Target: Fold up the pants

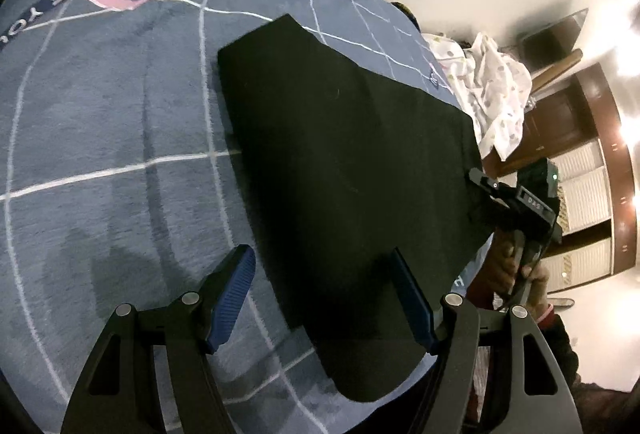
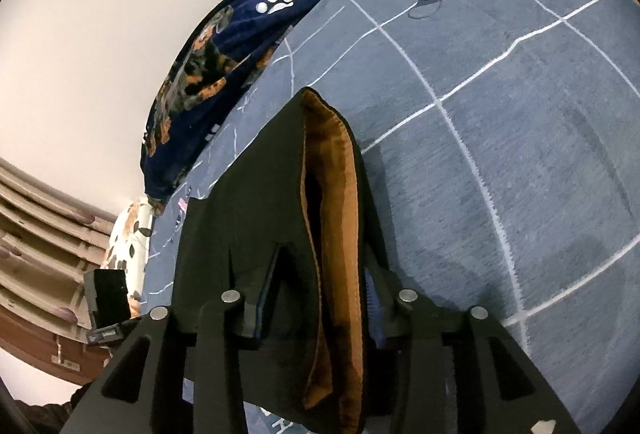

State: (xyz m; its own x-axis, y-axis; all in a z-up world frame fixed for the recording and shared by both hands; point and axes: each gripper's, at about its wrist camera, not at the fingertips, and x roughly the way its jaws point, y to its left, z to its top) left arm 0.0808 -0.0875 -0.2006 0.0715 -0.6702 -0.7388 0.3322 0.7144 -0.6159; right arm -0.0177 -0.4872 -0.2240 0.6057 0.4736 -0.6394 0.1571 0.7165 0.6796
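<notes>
The black pants (image 1: 344, 162) were laid folded on the grey-blue checked bedspread (image 1: 112, 138) of a bed, a brown lining (image 2: 334, 218) shown at their open end in the right wrist view. The left gripper (image 1: 324, 290) was held wide open above the near edge of the pants, nothing being pinched between its blue pads. The right gripper (image 2: 320, 298) was set astride the lined end, the cloth lying between its partly parted jaws; whether it was still pinched could not be told. A dark patterned blanket (image 2: 224, 58) was bunched beyond.
</notes>
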